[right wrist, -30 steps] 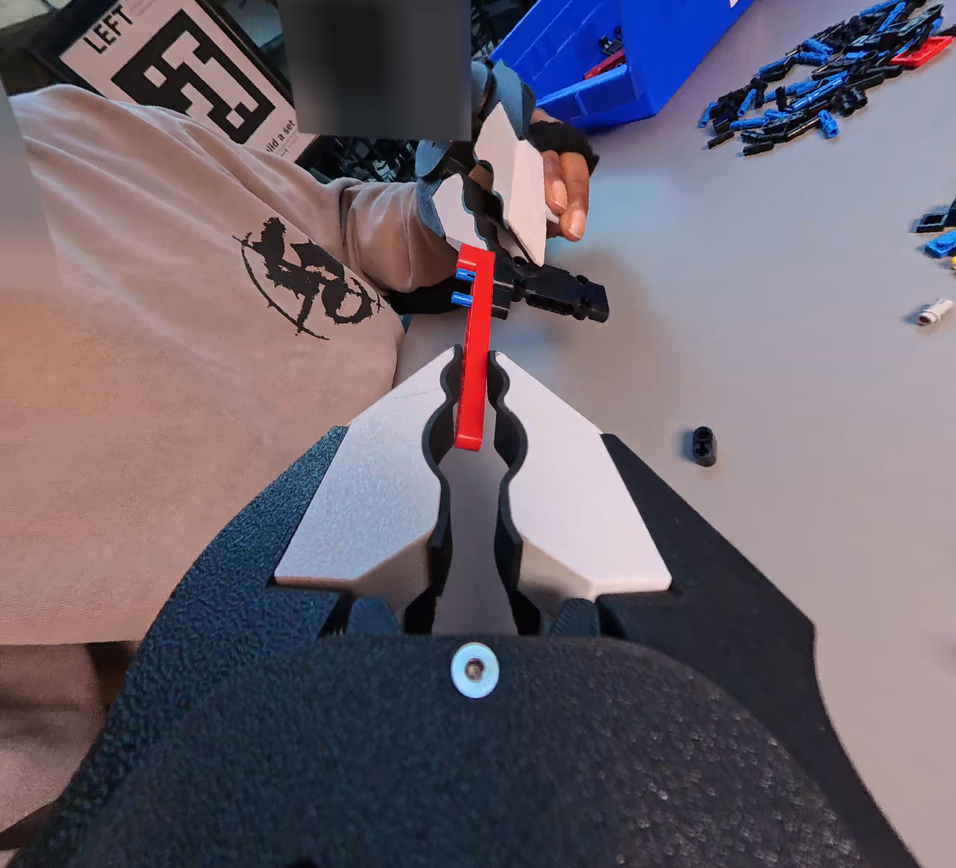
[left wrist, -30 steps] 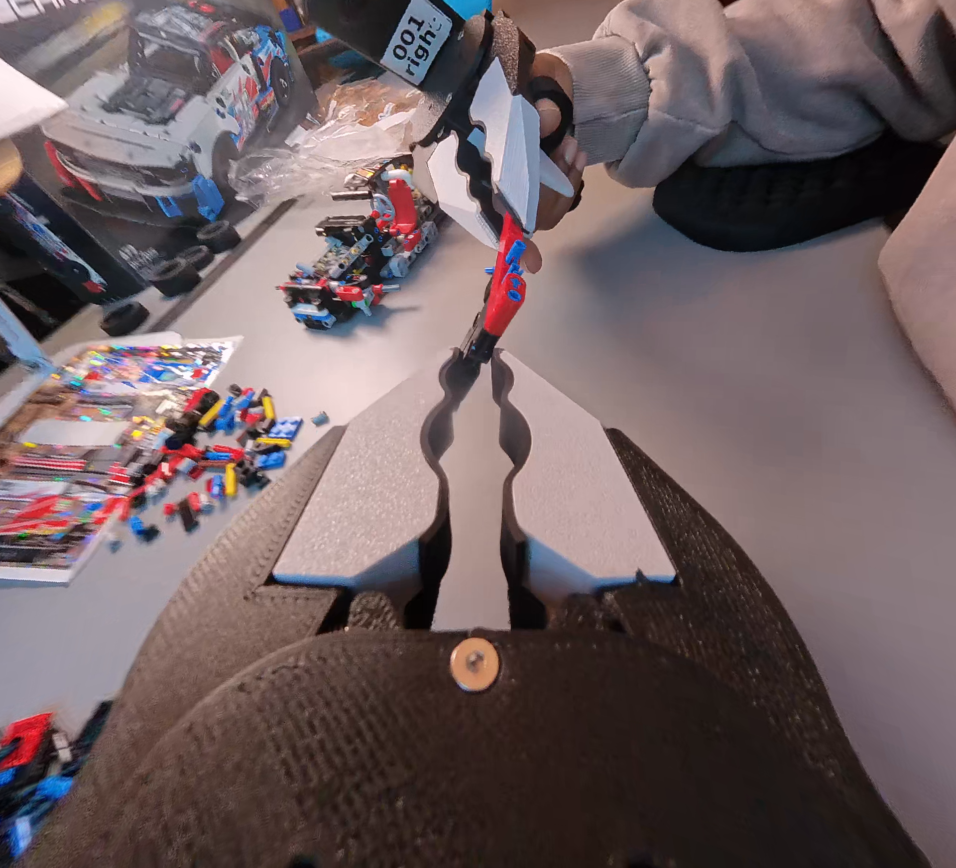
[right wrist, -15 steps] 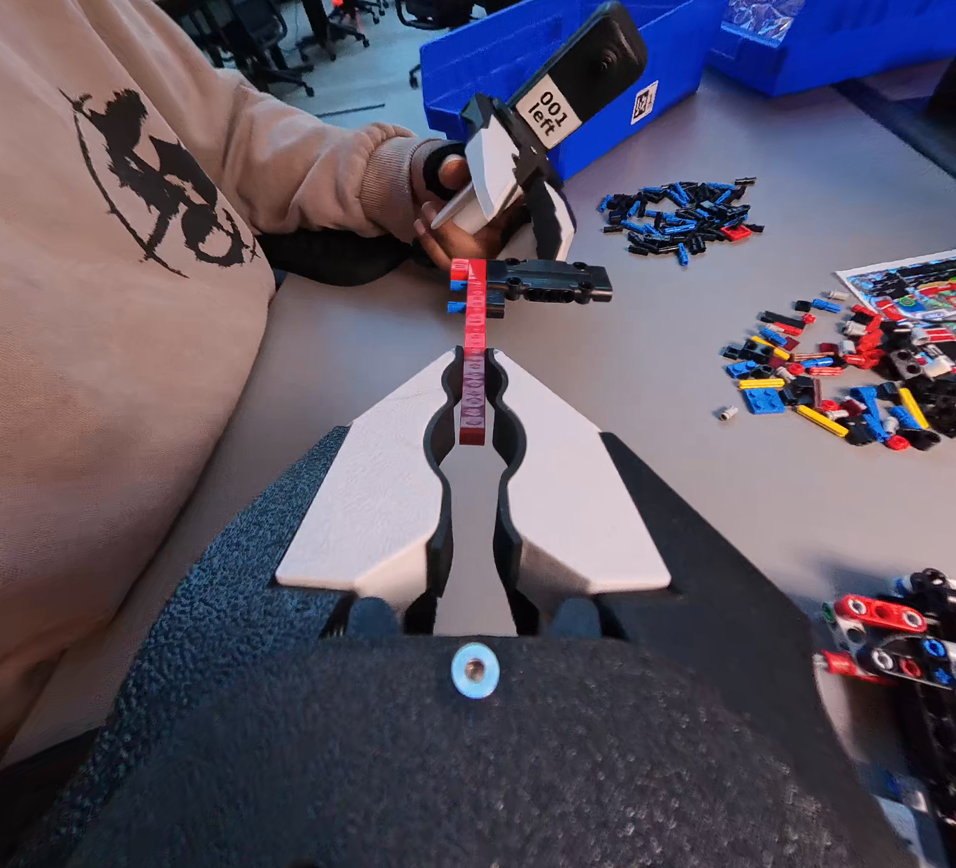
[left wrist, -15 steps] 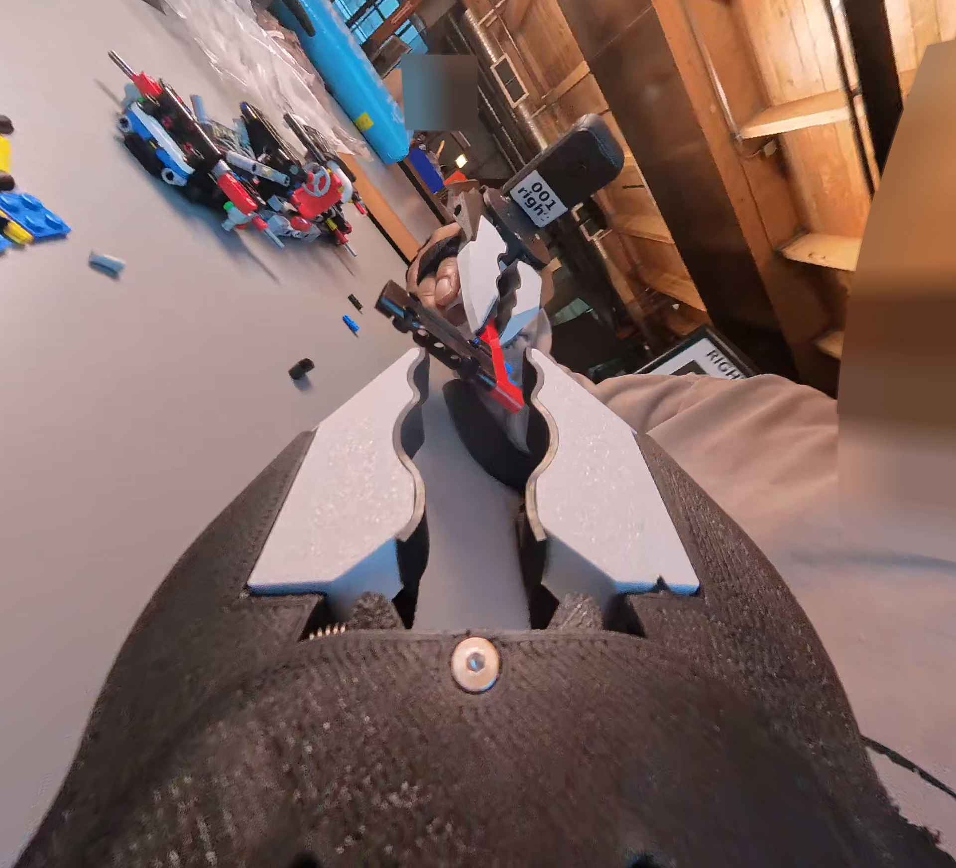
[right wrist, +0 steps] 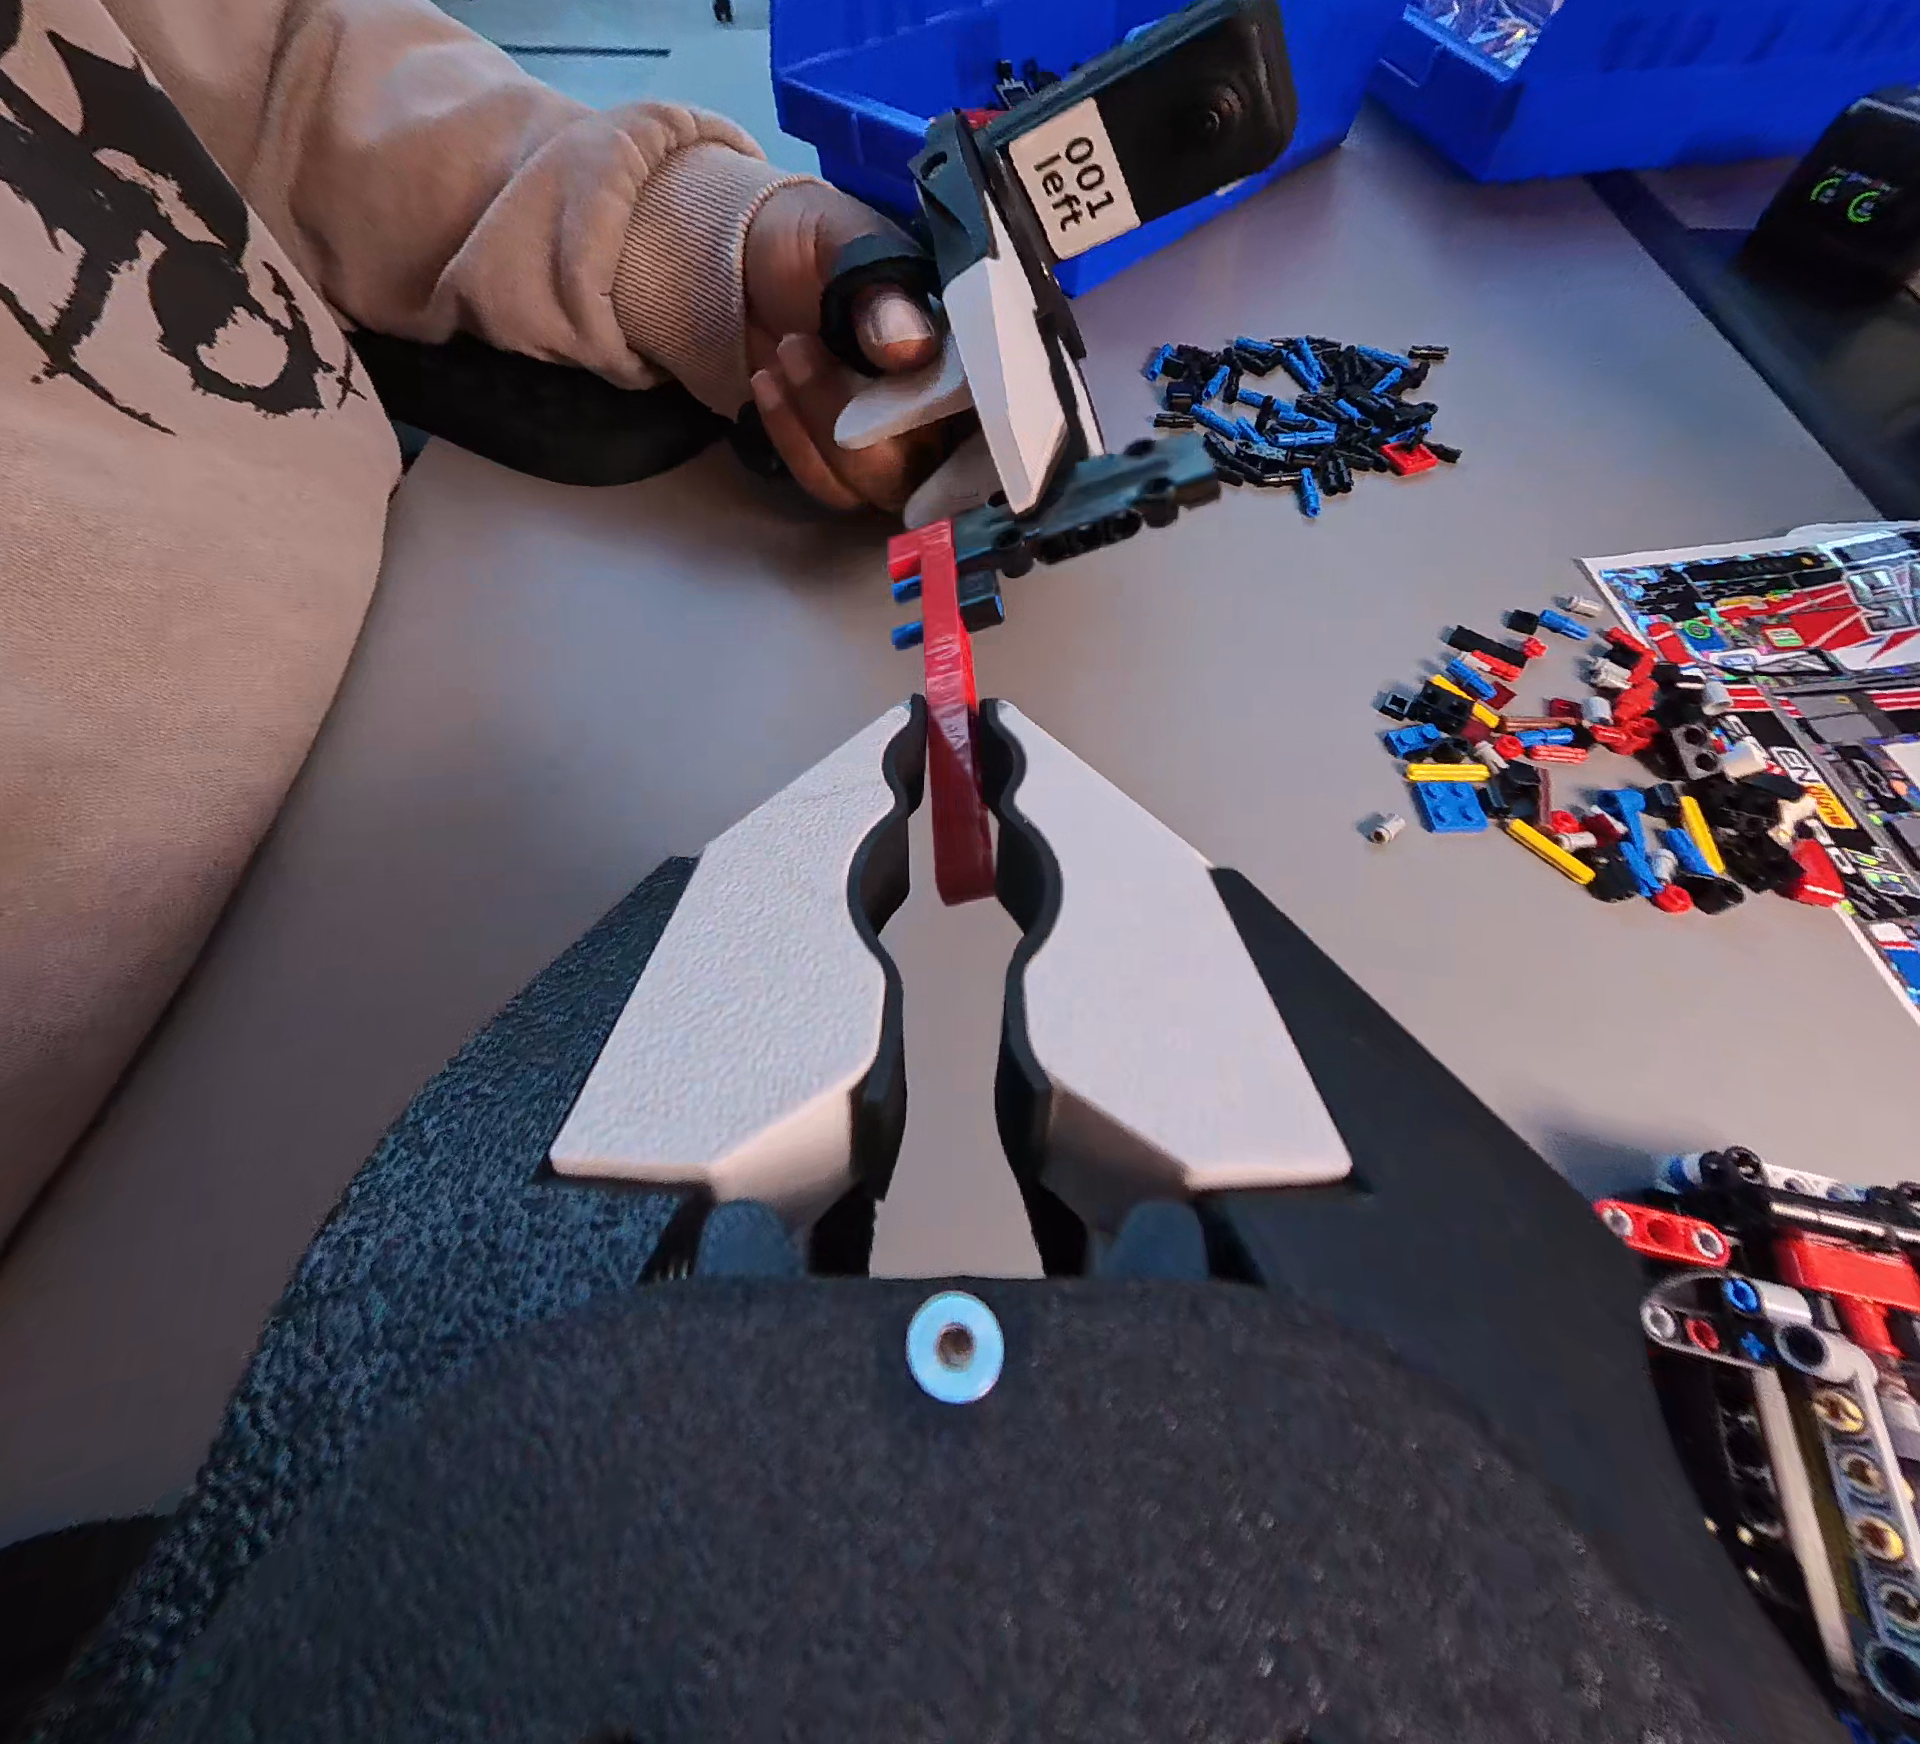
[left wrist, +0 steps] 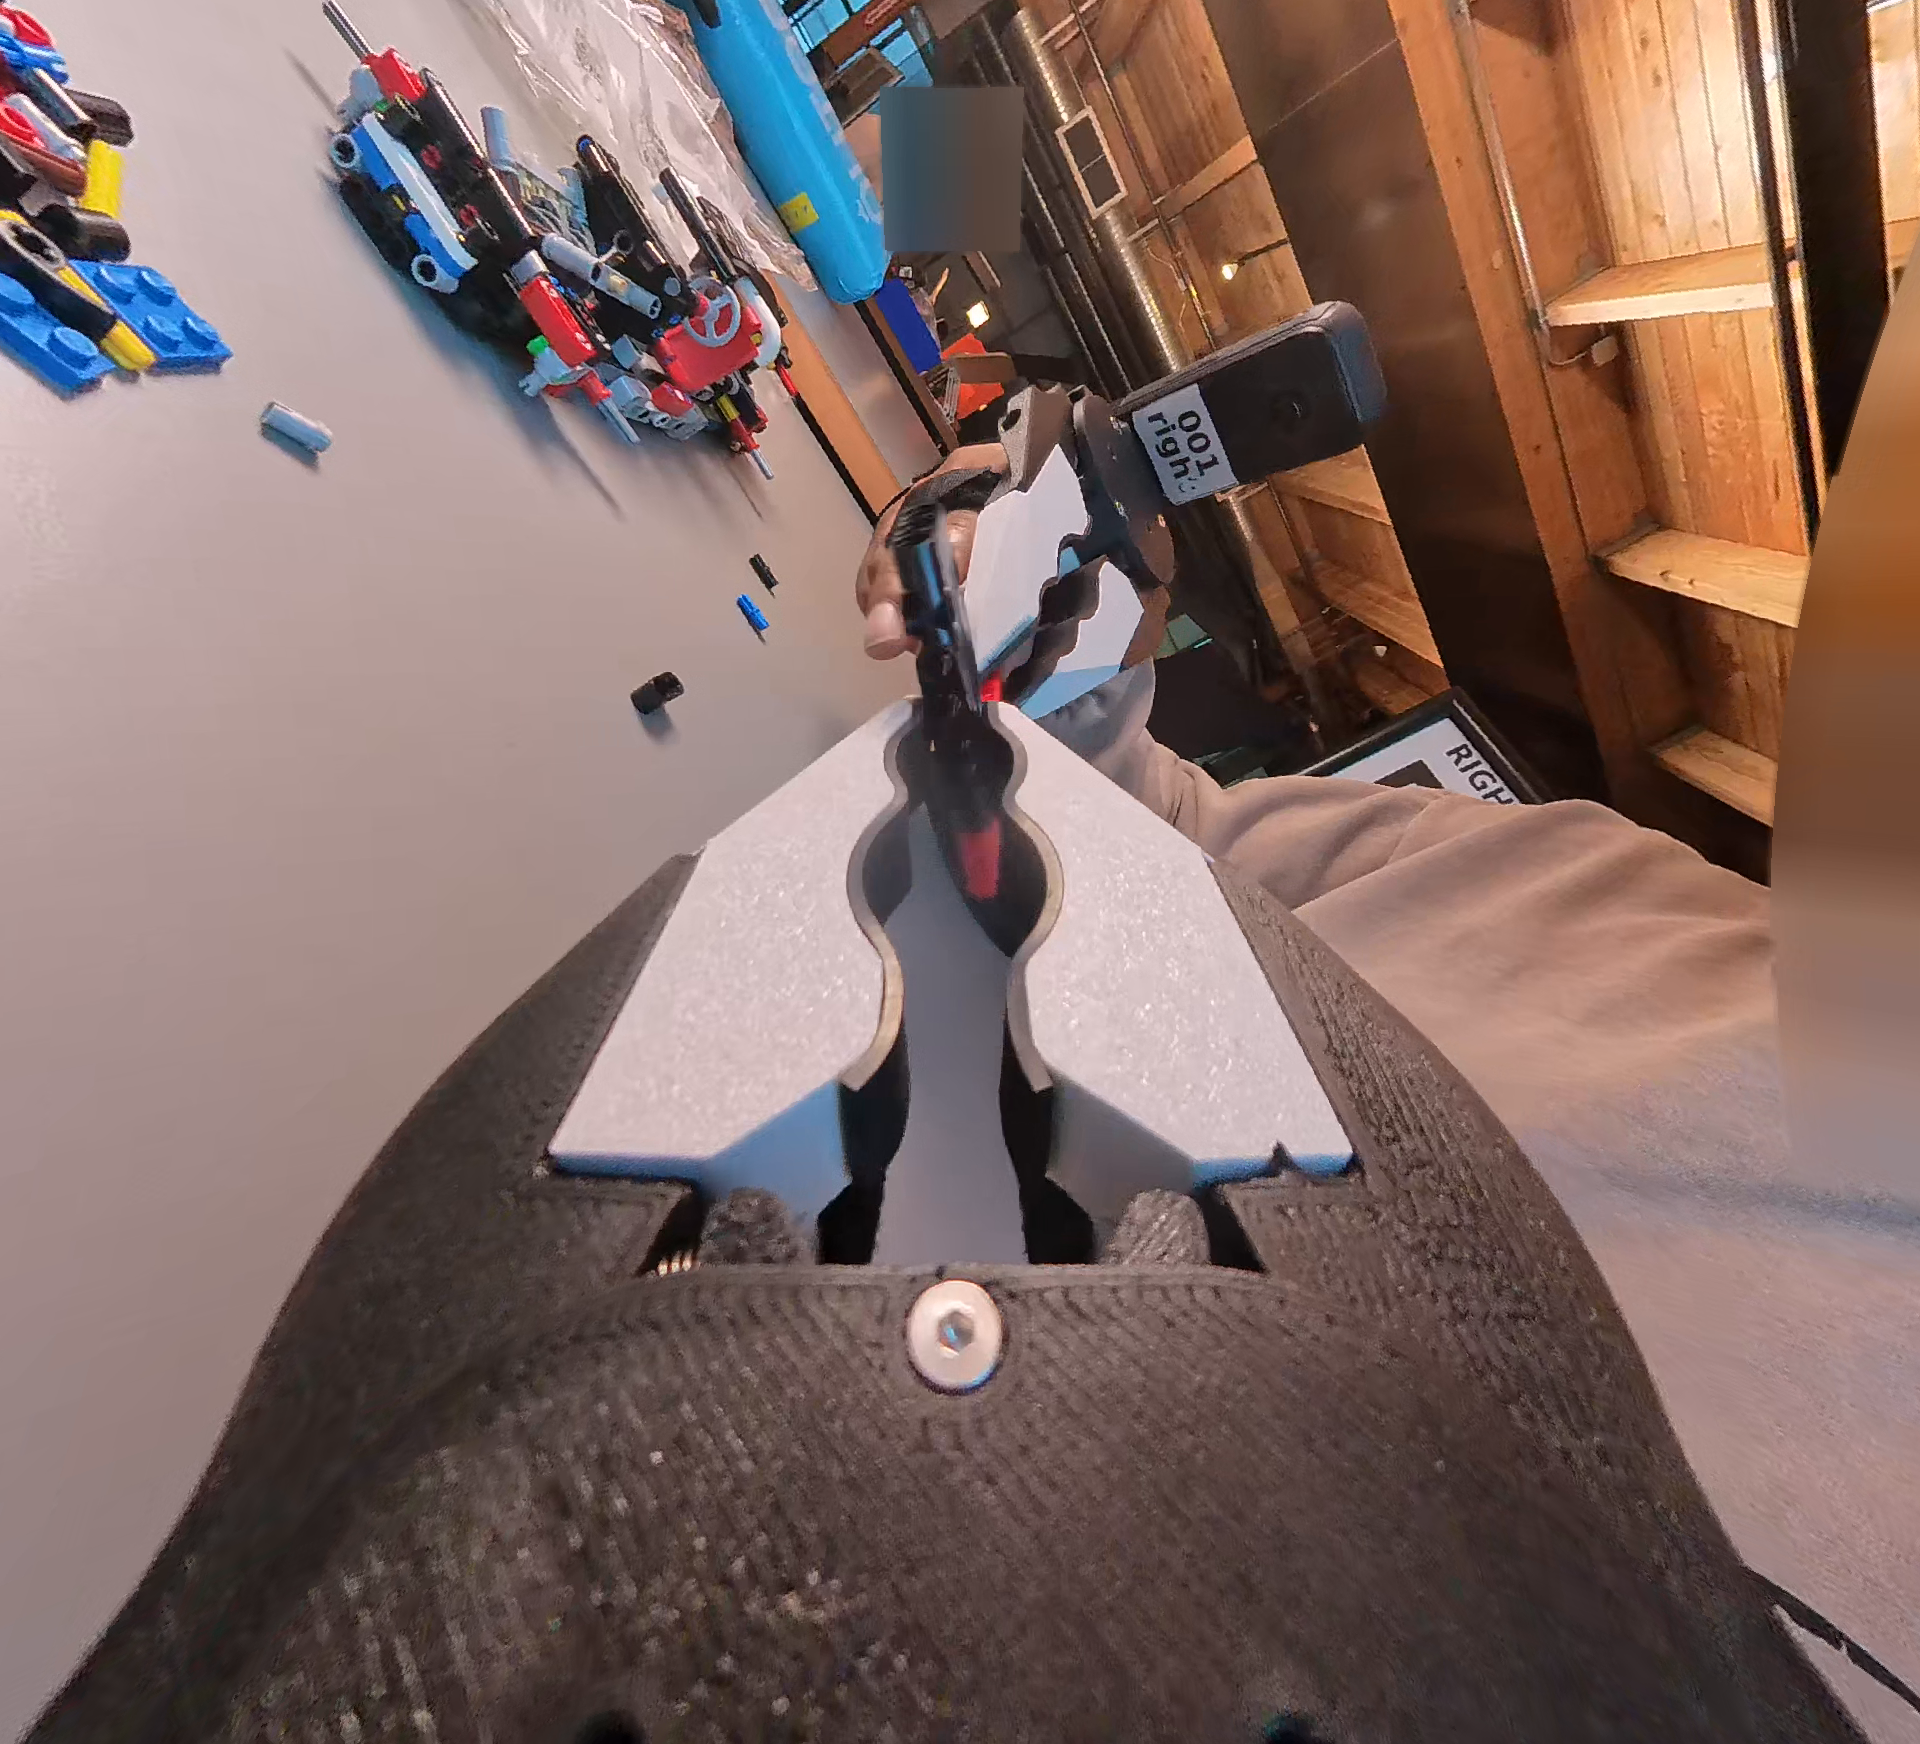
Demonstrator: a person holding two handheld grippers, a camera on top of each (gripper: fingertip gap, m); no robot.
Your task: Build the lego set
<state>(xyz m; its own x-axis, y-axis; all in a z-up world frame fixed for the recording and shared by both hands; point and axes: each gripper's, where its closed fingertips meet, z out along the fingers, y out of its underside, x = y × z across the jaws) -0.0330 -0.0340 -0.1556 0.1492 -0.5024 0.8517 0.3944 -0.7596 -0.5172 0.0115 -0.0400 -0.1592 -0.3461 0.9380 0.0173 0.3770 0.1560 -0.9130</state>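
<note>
Writing noted, wording not recorded.
- White label (left wrist: 1184,453) on the black camera (left wrist: 1288,406) atop the right gripper (right wrist: 951,720): short print, legible.
- Matching white label (right wrist: 1075,182) on the camera (right wrist: 1195,105) atop the left gripper (left wrist: 951,718): legible.
- Framed sign (left wrist: 1455,764), left wrist view: large letters, cut off.
- Printed sheet (right wrist: 1766,593) on the bench (right wrist: 1299,967): print too small.

red beam (right wrist: 953,759), black beam (right wrist: 1091,510), blue bins (right wrist: 1039,21)

Left gripper (left wrist: 951,723) clamps a black-and-red lego piece (left wrist: 956,759) above the table (left wrist: 312,811).
</note>
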